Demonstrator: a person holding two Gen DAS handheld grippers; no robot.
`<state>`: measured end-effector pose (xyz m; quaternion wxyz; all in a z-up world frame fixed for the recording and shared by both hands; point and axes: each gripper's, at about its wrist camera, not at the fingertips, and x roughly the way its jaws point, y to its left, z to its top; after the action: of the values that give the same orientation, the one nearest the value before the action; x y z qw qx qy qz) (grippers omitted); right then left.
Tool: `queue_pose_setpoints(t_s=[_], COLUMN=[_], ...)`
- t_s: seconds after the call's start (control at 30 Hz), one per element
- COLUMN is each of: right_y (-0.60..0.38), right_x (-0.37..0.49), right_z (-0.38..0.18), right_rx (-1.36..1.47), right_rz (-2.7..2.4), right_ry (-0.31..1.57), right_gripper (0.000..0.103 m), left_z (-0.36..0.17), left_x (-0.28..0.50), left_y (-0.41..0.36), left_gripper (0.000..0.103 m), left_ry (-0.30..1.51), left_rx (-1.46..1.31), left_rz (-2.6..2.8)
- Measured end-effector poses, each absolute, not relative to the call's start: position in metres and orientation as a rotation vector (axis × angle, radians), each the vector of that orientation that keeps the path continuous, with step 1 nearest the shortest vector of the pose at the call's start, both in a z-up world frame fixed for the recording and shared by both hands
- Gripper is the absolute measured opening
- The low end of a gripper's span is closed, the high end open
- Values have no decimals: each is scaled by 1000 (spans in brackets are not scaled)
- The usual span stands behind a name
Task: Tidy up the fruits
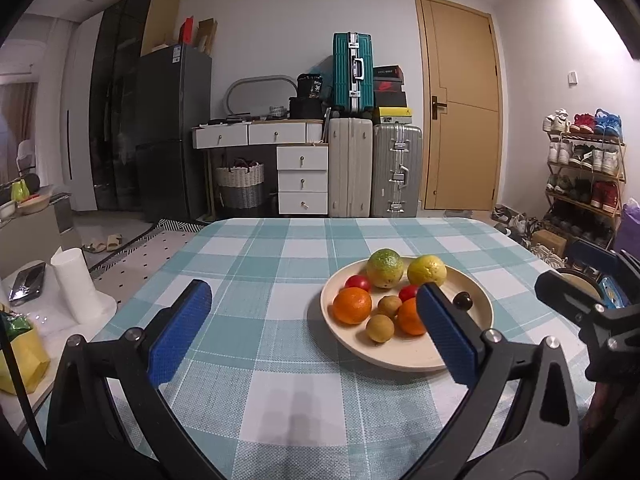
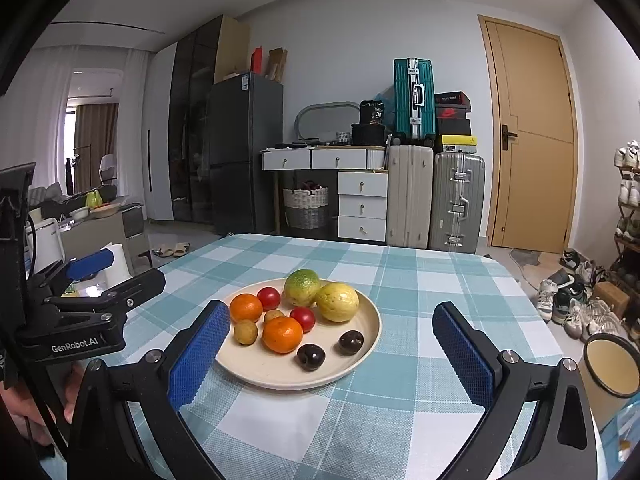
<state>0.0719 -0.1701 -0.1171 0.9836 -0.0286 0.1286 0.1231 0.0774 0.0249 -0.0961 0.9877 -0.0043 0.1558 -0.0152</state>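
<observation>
A cream plate [image 1: 400, 356] [image 2: 260, 364] sits right of centre on the checked tablecloth. It holds a green-yellow citrus [image 2: 302, 287], a yellow lemon [image 2: 337, 302], two oranges [image 2: 282, 334], two red tomatoes [image 2: 303, 318], two small brown longans [image 2: 245, 332] and two dark plums [image 2: 311, 356]. My left gripper [image 1: 314, 332] is open over bare cloth, its right pad in front of the plate's right side. My right gripper [image 2: 332, 356] is open, hovering near the plate's front edge with the left pad beside the rim. Neither holds anything.
The tablecloth [image 1: 280, 400] covers the table to its far edge. Off the left side are a white roll [image 1: 76, 284], a phone [image 1: 28, 288] and a yellow bag [image 1: 20, 352]. A round dark-rimmed bowl [image 2: 612, 364] stands low on the right. A hand [image 2: 24, 412] grips the left tool.
</observation>
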Motion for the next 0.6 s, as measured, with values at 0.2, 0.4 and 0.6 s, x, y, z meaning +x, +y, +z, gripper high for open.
queue_pose_setpoints(t_s=[0.2, 0.4, 0.6], right_y=[-171, -171, -171], right_x=[72, 72, 72], right_z=[-117, -117, -117], right_rx=[-54, -54, -54], right_rz=[242, 242, 242], right_ry=[264, 264, 264], right_gripper=[103, 103, 103], left_z=[-96, -96, -96], left_x=[78, 78, 78], left_y=[25, 25, 25], left_gripper=[102, 102, 102], left_ry=[313, 313, 312], left_rx=[-8, -8, -8], left_rz=[-32, -32, -32])
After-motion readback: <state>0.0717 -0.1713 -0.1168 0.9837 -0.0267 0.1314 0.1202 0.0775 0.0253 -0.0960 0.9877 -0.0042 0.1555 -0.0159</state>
